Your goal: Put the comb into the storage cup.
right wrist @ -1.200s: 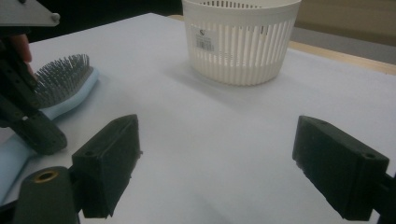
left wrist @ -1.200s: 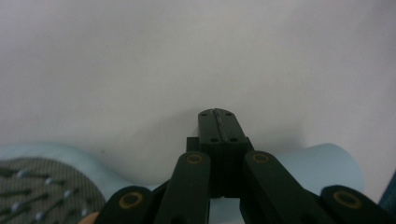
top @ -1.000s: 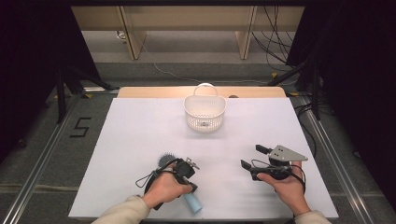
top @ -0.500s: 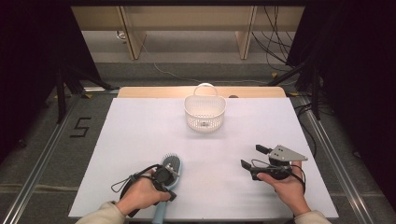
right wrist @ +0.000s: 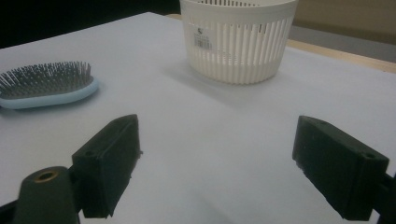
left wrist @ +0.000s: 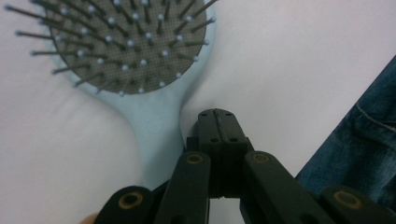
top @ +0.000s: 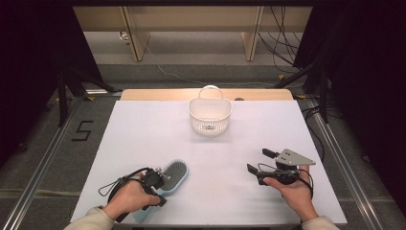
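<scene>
A light-blue hairbrush lies bristles up on the white table, near the front edge and left of centre, its head pointing toward the far right and its handle running back under the person's left hand. The left gripper sits right at the brush; in the left gripper view its jaws are pressed together with nothing between them, their tips just right of the brush's neck, beside the handle rather than around it. Blue denim shows at the right edge of that view. The right gripper is held low over the table at the near right, well apart from the brush, its jaws spread wide and empty, pointing left and slightly away. A white slatted basket with a handle stands at the far middle of the table, well apart from both grippers; in the right gripper view it stands ahead of the open jaws, with the brush off to the left.
</scene>
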Demonstrator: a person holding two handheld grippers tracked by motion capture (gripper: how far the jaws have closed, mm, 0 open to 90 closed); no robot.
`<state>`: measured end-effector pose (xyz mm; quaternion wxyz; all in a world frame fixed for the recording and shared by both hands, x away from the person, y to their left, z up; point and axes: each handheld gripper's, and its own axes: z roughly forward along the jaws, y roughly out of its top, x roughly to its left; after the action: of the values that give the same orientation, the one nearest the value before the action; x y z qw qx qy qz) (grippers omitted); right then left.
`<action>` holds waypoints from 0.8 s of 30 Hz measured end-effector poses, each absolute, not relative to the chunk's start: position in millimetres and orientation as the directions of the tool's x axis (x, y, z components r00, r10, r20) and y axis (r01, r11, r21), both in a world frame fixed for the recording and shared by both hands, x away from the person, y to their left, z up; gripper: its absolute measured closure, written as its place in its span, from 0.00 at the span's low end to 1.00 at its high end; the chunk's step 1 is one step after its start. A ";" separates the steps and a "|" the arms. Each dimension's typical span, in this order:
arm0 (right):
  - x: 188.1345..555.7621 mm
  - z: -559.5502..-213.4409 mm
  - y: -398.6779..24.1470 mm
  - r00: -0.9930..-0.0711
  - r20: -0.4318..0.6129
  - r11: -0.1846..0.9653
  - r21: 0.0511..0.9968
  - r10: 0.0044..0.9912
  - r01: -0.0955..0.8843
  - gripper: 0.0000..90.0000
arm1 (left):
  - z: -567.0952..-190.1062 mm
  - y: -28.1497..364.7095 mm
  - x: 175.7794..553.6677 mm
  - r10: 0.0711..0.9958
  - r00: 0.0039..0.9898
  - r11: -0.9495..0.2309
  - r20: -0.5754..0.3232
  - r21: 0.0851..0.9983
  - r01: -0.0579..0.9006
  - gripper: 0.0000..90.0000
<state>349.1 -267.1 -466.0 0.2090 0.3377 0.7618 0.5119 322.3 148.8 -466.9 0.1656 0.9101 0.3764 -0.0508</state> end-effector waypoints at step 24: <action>349.5 -466.4 -267.6 -0.683 0.030 0.245 0.921 0.730 0.303 0.18 | -465.2 163.0 315.3 0.603 0.786 -0.735 -0.136 0.288 0.614 0.91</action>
<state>349.5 -267.6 -466.4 0.2083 0.3392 0.7611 0.5121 315.3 163.0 -465.2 0.1605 0.9313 0.3267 -0.0165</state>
